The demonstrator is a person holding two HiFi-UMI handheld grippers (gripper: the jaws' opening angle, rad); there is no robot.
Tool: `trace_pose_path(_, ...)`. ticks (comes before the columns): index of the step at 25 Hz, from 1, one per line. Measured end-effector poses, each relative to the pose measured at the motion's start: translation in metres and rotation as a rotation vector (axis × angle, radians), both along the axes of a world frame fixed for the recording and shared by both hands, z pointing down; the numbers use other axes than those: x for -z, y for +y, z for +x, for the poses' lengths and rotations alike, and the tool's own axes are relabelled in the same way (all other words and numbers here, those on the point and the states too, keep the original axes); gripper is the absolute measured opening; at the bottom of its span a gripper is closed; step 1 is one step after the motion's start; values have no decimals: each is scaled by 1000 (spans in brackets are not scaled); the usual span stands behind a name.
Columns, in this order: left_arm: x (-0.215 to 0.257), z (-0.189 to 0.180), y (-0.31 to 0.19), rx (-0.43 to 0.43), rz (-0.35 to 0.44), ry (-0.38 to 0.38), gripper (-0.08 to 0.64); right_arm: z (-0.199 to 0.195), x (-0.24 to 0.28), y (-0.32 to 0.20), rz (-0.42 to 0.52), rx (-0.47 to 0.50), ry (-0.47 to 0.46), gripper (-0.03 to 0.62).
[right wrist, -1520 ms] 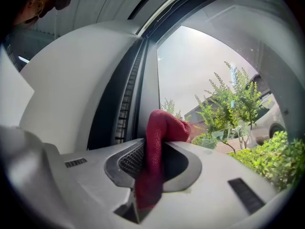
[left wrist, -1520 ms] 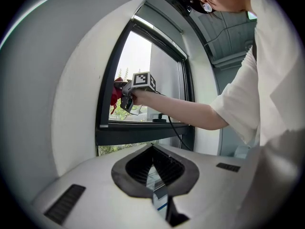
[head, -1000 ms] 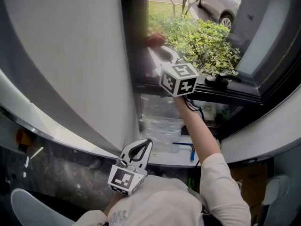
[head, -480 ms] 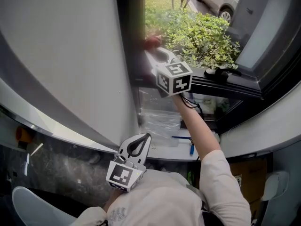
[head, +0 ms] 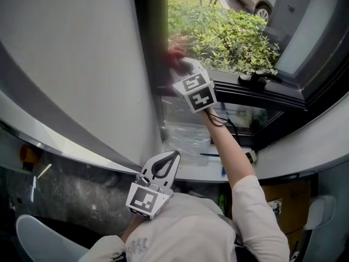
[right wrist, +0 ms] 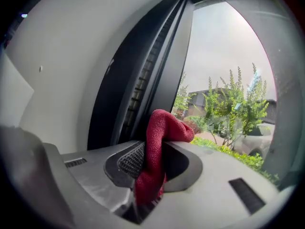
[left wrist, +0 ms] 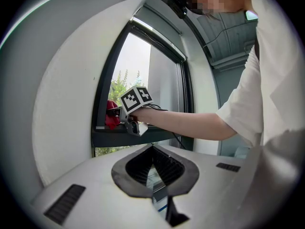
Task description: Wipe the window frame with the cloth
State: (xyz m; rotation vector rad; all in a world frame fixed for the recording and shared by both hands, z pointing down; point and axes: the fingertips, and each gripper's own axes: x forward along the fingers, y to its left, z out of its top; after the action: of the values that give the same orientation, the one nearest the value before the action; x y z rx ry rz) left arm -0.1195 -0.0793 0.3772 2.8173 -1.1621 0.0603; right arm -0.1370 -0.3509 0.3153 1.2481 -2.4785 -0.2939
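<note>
A red cloth [right wrist: 159,142] is pinched between the jaws of my right gripper [right wrist: 155,159], its bunched end sticking out ahead. In the head view the right gripper [head: 182,64] holds the cloth [head: 175,53] against the dark window frame [head: 150,42] at its left upright, near the bottom corner. The left gripper view also shows the red cloth [left wrist: 111,114] at that corner of the frame [left wrist: 102,104]. My left gripper [head: 163,165] hangs low near the person's chest, jaws together with nothing between them [left wrist: 155,168].
A dark sill [head: 256,100] runs right from the corner, with a black handle [head: 256,79] on it. Green bushes [head: 234,37] and a parked car [head: 262,1] lie outside. A white wall [head: 71,64] fills the left. A clear plastic bag [head: 188,127] lies below the sill.
My right gripper has slid left along the sill with the cloth, up to the frame's left upright. The left gripper has barely moved.
</note>
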Motion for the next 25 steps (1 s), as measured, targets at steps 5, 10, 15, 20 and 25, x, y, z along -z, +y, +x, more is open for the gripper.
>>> trace_pose_path(5, -6, 1, 1, -5, 0, -11, 8, 6, -6, 5, 96, -75, 156, 77)
trace_pose_path(10, -6, 2, 1, -7, 6, -12, 8, 2, -12, 3, 130, -89, 196, 75)
trace_pose_path(15, -6, 2, -1, 1, 9, -11, 8, 2, -14, 2, 103, -86, 206, 77)
trace_pose_path(20, -7, 1, -1, 6, 1, -21, 9, 4, -15, 3, 97, -79, 219, 76)
trace_pose_path(25, -7, 1, 1, 10, 3, -14, 8, 10, -15, 4, 103, -85, 233, 75)
